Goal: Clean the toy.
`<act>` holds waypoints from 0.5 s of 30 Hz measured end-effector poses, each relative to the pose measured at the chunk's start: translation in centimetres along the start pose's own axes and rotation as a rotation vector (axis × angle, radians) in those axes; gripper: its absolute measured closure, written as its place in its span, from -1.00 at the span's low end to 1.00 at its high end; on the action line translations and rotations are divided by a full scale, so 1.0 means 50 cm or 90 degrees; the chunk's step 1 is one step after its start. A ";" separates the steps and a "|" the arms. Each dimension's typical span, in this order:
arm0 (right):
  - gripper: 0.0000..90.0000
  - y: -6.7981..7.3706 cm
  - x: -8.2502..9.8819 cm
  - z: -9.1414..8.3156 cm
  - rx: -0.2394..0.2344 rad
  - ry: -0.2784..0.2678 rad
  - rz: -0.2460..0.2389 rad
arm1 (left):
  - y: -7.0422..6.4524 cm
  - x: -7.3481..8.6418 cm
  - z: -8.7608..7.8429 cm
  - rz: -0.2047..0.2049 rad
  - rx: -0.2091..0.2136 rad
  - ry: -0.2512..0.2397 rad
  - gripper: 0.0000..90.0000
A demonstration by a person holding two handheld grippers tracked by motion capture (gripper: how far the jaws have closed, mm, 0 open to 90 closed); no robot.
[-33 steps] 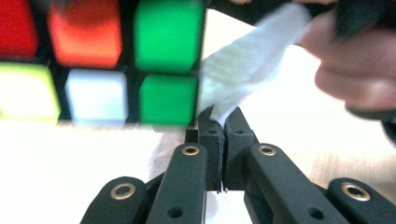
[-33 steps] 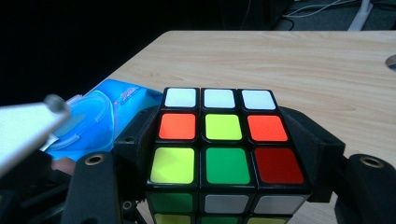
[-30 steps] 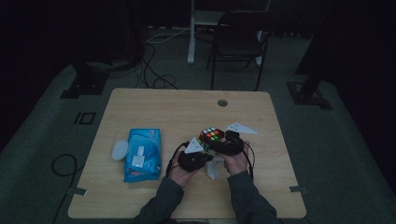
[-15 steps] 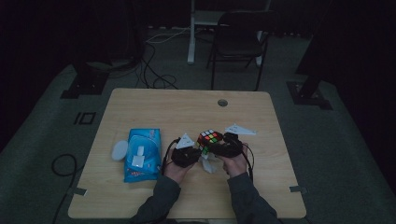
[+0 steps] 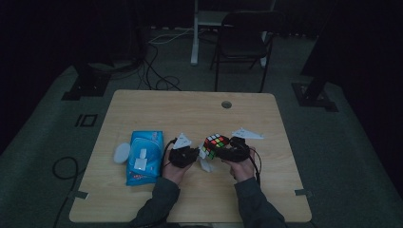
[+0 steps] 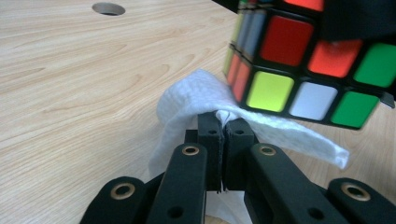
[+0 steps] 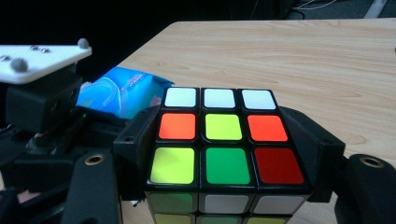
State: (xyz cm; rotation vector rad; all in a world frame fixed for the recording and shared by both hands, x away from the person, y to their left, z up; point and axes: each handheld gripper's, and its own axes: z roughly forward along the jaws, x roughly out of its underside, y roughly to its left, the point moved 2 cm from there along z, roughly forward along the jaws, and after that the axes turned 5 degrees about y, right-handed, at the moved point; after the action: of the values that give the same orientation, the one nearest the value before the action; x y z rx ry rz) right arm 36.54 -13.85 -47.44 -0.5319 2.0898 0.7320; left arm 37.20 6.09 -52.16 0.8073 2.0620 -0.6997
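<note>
Right tongs [image 7: 219, 154]: clamped on the puzzle cube [image 7: 219, 140], lifting it off the table [image 5: 190, 114] for wiping.
Left tongs [image 6: 223, 128]: pinched together on the white wipe [image 6: 196, 98], at the cube's 7 o'clock.
Wipe packet [image 5: 142, 156]: at the grippers' 9 o'clock, likely the wipe's source.

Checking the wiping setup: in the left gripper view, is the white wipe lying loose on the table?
No, the left gripper's fingers are shut on the white wipe, holding it just under the cube.
</note>
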 end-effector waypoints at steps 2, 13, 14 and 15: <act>-0.24 0.002 0.001 -0.001 -0.001 0.001 -0.003 | 0.002 -0.001 -0.002 -0.001 -0.002 -0.001 0.98; -0.24 0.006 -0.005 0.005 -0.003 -0.009 0.002 | 0.001 -0.005 -0.006 0.003 -0.010 0.000 0.98; -0.25 0.007 -0.006 0.006 -0.003 -0.011 0.003 | -0.001 -0.005 -0.005 0.006 -0.008 0.001 0.98; -0.24 0.009 -0.008 0.007 -0.003 -0.013 0.003 | -0.004 -0.005 -0.004 0.007 -0.007 0.001 0.98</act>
State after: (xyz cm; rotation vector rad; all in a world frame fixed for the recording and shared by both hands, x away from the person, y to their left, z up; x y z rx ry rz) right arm 36.69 -13.27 -47.15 -0.5205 2.0712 0.7412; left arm 37.09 6.01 -51.81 0.8137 2.0594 -0.6817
